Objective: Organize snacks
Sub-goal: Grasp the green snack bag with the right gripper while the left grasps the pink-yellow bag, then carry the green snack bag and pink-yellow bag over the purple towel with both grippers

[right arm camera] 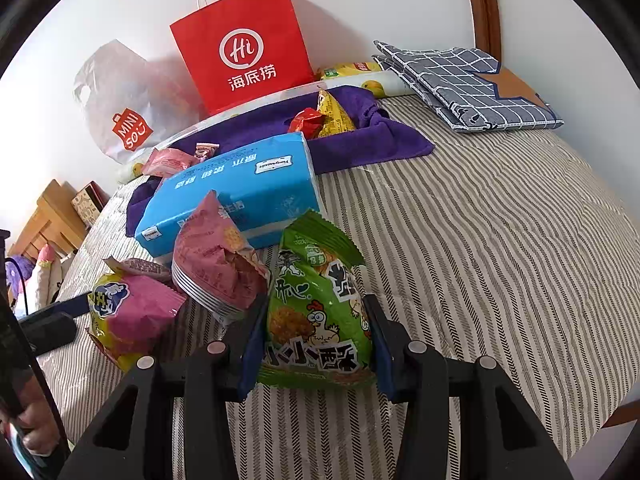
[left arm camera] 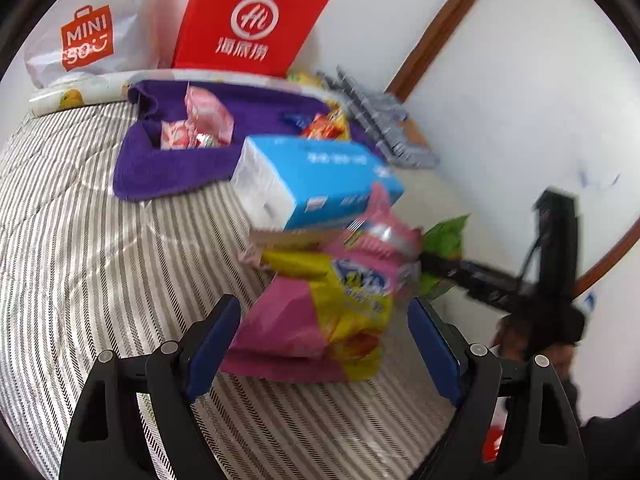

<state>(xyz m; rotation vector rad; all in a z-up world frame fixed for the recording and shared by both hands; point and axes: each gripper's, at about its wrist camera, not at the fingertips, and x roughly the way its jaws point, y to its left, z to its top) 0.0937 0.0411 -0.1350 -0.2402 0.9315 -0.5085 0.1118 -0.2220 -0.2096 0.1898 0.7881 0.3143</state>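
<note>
A pink and yellow snack bag lies on the striped bed, between the wide-open jaws of my left gripper; the jaws do not touch it. The same bag shows in the right wrist view. My right gripper is shut on a green snack bag, pads pressing both sides. A pink biscuit pack leans against a blue tissue pack. A purple cloth tray holds pink snacks and red and yellow snacks.
A red paper bag and a white Miniso bag stand against the wall behind the tray. A folded blue checked cloth lies at the bed's far right. The wooden bed frame runs along the wall.
</note>
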